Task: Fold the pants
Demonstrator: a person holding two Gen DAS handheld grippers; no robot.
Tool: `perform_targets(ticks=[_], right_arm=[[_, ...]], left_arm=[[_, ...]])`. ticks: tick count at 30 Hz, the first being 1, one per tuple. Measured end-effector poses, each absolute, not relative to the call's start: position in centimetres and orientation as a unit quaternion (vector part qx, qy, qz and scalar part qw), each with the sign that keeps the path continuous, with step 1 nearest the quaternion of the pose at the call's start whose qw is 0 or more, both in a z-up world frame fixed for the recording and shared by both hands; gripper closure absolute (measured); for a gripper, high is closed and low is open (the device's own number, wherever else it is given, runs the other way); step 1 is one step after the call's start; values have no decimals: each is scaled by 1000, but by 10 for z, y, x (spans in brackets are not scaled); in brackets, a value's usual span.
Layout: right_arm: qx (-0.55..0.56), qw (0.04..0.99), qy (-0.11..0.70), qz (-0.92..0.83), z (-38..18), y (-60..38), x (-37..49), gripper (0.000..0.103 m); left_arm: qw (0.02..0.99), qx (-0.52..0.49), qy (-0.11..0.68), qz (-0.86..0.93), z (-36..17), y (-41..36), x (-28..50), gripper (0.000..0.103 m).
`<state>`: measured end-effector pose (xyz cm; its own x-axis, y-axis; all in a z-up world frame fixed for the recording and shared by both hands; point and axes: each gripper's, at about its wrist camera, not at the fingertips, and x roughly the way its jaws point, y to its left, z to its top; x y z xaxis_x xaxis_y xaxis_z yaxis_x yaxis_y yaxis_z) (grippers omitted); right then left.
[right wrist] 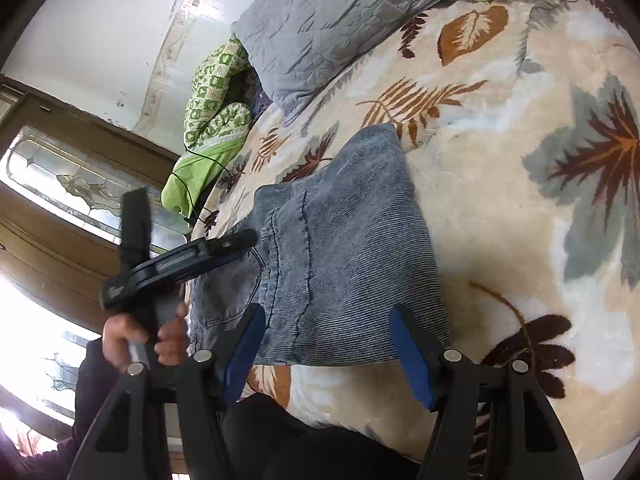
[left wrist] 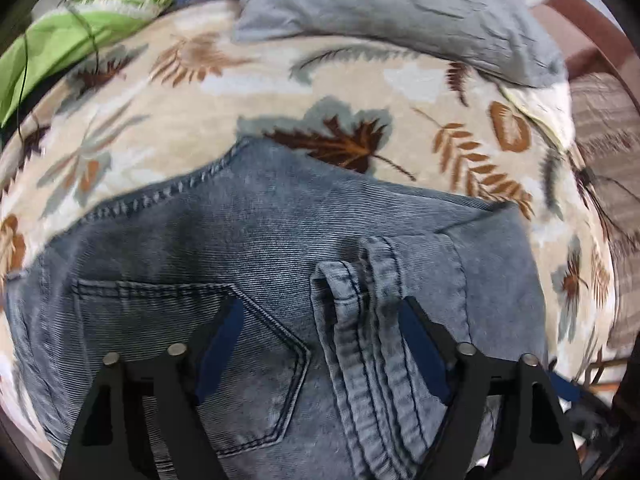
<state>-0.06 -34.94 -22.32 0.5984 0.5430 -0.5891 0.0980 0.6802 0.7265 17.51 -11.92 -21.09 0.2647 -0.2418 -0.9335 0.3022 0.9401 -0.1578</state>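
Our left tool hangs with its blue pads spread wide and nothing between them, low over the jeans. In the left wrist view the back pocket sits at lower left of the frame and the rolled hems of the legs lie bunched at lower centre, between the pads but not pinched. Our right tool is likewise released, its pads straddling the near edge of the folded denim at lower centre of the right wrist view, whether touching it we cannot tell.

The jeans lie on the bed, on a leaf-print blanket, already doubled into a compact block; we judge the fold to be near its end, with the loose hems the untidy part. To do this step well, we would lower the left tool squarely onto the hem bundle, close on all layers together, and draw them flat rather than dragging the block. The right tool could pin the near edge meanwhile.

In the right wrist view, the person's left hand grips the other tool's handle at lower left of the frame, fist upright, tool body angled over the waistband side.

A grey pillow lies at the upper centre, and green bedding at the upper left, well apart from the jeans.
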Motion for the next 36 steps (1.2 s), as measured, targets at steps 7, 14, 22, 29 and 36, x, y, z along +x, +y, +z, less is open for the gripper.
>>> perform_targets(ticks=[7, 14, 22, 29, 36], right_arm=[[390, 802, 429, 145, -238, -355, 0, 36], [397, 795, 434, 148, -248, -356, -1, 37], [410, 790, 430, 154, -252, -359, -4, 37], [400, 795, 429, 154, -250, -356, -5, 37], [396, 795, 432, 159, -250, -356, -5, 37]], left_arm=[[775, 25, 600, -196, -222, -140, 181, 58], [771, 6, 601, -208, -211, -140, 195, 84], [774, -43, 611, -162, -204, -111, 194, 37], [765, -34, 615, -186, -211, -133, 191, 37], [767, -16, 610, -200, -213, -148, 193, 83]])
